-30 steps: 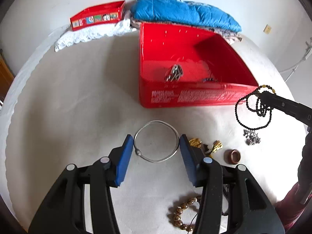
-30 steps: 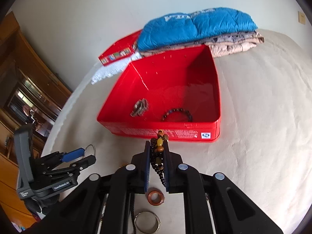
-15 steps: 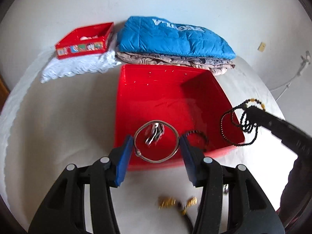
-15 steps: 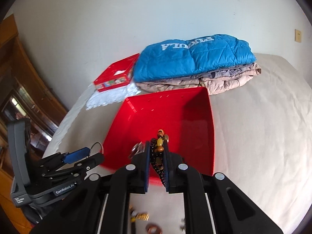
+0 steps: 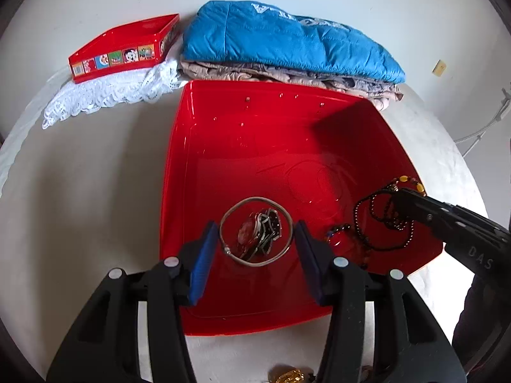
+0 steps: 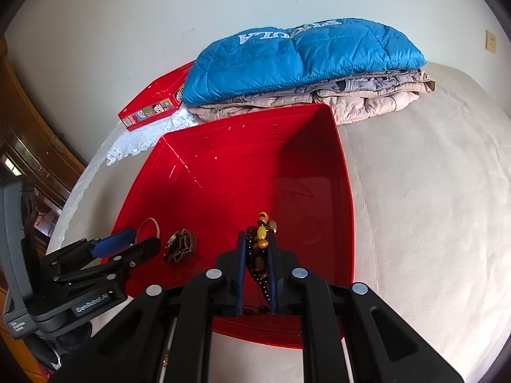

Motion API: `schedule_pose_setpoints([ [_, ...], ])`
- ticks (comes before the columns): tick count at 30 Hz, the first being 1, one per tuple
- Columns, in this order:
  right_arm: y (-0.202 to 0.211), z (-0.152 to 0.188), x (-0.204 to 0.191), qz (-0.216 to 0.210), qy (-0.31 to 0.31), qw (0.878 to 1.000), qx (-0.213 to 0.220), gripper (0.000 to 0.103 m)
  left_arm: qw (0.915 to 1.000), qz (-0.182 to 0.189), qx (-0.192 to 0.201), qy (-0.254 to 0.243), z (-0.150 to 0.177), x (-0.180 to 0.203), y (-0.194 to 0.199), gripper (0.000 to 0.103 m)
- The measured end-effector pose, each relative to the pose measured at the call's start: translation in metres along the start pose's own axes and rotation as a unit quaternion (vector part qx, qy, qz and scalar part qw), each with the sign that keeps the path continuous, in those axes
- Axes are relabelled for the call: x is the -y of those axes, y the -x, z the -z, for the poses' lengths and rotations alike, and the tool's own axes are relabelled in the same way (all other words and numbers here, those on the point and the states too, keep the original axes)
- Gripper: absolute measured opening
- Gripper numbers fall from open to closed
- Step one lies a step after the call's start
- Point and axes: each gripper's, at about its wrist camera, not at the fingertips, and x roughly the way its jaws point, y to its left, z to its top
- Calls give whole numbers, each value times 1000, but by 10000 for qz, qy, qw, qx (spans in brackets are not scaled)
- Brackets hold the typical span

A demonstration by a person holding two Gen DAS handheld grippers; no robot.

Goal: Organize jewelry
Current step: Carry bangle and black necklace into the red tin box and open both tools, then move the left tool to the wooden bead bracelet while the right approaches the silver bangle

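A big red plastic bin stands on the white bed. My left gripper is shut on a thin silver bangle and holds it over the bin's near left part, above a metal watch on the bin floor. It shows at the left of the right wrist view. My right gripper is shut on a black bead necklace with amber beads, over the bin's near right part. The necklace hangs in loops above a dark bead bracelet.
A folded blue quilted jacket lies on beige clothes behind the bin. A small red tin sits on white lace at the back left. A gold piece lies on the bed in front of the bin. Wooden furniture stands left.
Both grippers have moved forward from the bed in front of the bin to above its inside. The left took hold of the bangle and lifted it. The right still holds the necklace.
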Motion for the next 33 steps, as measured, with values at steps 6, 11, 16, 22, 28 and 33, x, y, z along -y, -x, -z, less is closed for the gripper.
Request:
schedule_pose_setpoints([
  [6, 7, -1, 2, 105, 45, 9999, 124, 16, 10000, -34, 23, -61, 0, 1, 2, 57],
  [11, 15, -2, 3, 105, 10, 9998, 196, 17, 9998, -95, 135, -92, 1, 4, 12, 60],
  [16, 24, -1, 1, 110, -3, 9996, 249, 18, 9995, -211, 211, -44, 3, 5, 26, 64],
  [22, 42, 2, 3, 71, -69, 9994, 345, 18, 9986, -326, 415, -27, 13, 5, 58, 67],
  [28, 61, 18, 1, 125, -22, 9994, 318, 18, 9972, -508, 527, -137, 38, 8, 90, 67],
  [33, 75, 47, 4, 39, -22, 9998, 179, 18, 9977, -560, 351, -163, 71, 5, 99, 67],
])
